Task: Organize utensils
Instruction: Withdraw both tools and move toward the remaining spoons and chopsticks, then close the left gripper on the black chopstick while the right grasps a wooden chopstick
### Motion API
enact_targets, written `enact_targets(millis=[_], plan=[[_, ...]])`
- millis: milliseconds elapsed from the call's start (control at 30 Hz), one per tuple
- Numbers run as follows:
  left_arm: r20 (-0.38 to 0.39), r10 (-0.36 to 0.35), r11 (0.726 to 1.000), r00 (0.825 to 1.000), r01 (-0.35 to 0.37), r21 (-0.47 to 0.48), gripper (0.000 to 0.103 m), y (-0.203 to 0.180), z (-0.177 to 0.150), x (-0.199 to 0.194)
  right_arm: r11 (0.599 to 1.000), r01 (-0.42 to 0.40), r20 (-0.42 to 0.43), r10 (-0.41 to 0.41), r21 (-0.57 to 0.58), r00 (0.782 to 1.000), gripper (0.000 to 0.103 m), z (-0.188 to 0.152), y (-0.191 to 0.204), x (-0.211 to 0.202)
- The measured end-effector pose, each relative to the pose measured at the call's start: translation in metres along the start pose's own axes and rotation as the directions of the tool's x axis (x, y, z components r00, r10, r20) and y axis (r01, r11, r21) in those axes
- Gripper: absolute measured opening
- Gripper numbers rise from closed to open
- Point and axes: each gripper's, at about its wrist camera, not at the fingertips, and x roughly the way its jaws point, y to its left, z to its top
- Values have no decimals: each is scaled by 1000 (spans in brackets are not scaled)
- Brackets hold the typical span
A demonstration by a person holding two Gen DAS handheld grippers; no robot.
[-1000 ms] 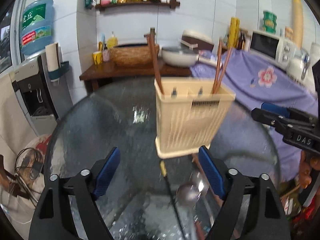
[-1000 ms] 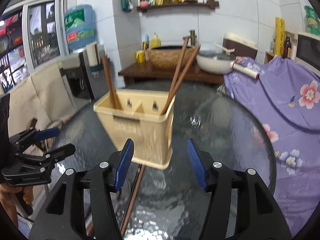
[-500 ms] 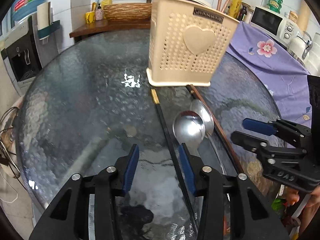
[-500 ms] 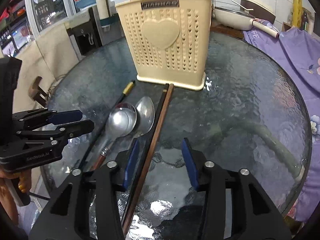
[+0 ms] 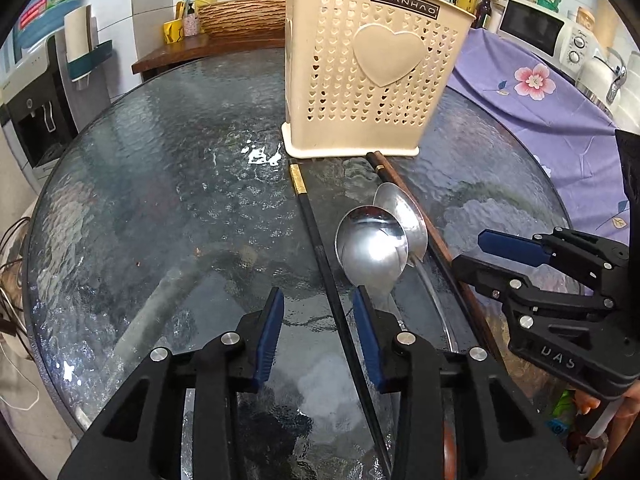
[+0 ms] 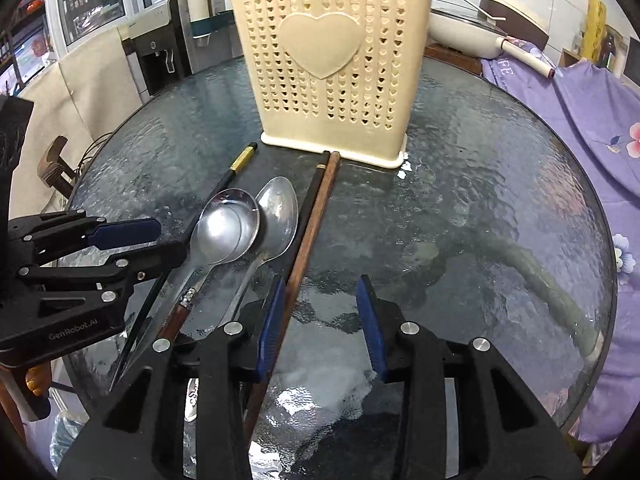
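Note:
A cream utensil holder (image 5: 368,76) (image 6: 328,68) stands upright on the round glass table (image 5: 160,200) (image 6: 480,200), with chopsticks sticking out of its top. In front of it lie a black gold-banded chopstick (image 5: 316,232) (image 6: 236,164), two metal spoons (image 5: 372,240) (image 6: 228,228) and brown chopsticks (image 5: 432,240) (image 6: 316,208). My left gripper (image 5: 318,336) (image 6: 172,238) hovers low with its jaws closing around the black chopstick, the pads not pressing it. My right gripper (image 6: 320,324) (image 5: 468,250) is closing too, a brown chopstick just inside its left pad (image 6: 274,320).
A purple floral cloth (image 5: 532,92) covers the counter at the right, with a microwave (image 5: 540,28) on it. A wooden side table (image 5: 200,48) with a basket stands behind the table. A water dispenser (image 5: 36,92) stands at the left, and a pan (image 6: 468,28) behind the holder.
Both grippers have sunk toward the tabletop and tilted down, so the holder now shows from the side. Both pairs of jaws have narrowed. The utensils lie as before.

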Motion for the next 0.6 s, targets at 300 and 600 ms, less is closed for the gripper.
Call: enact_targets(millis=[300,600], plan=[[-4,54,998,999,-54,18,32,5,4,2,997,73,-16,-73,12,997,30,-1,-15,2],[-13,45,999,999,-45,-8,32,18,16,6,999,36,-13,-35,7,999,30,11,-20,8]])
